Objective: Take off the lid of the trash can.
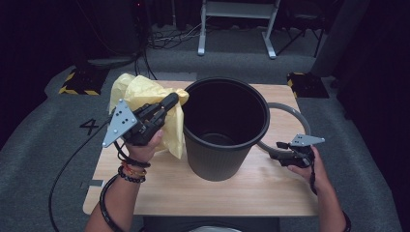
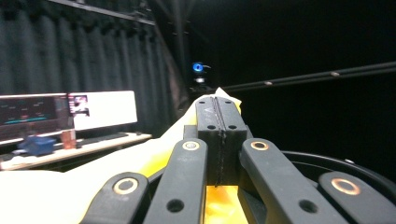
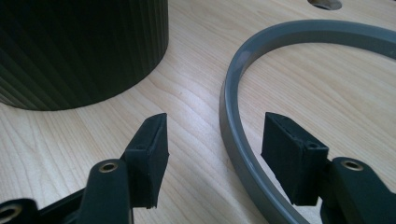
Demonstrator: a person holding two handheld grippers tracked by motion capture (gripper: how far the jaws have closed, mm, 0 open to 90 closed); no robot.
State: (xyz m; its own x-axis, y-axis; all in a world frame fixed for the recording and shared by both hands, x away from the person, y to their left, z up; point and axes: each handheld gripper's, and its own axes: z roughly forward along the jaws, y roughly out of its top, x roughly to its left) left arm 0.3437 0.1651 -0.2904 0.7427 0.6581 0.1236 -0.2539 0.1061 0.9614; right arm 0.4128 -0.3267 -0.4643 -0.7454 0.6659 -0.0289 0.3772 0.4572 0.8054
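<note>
High view shows the left tool (image 1: 167, 104) clamped on the yellow bag (image 1: 138, 92), so spread it over the bin (image 1: 225, 128) rim while the right tool (image 3: 212, 154), apart, waits astride the ring (image 3: 243, 154).

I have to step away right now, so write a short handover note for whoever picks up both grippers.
Left gripper: shut on the yellow bag, held up beside the bin's rim.
Right gripper: open, low over the table, jaws either side of the grey ring, not pinching it.
Black bin: upright mid-table, no liner inside.
Done: bag picked up.
Left, probably: open the bag into the bin, fold it over the rim, then grip the ring and fit it on top.
</note>
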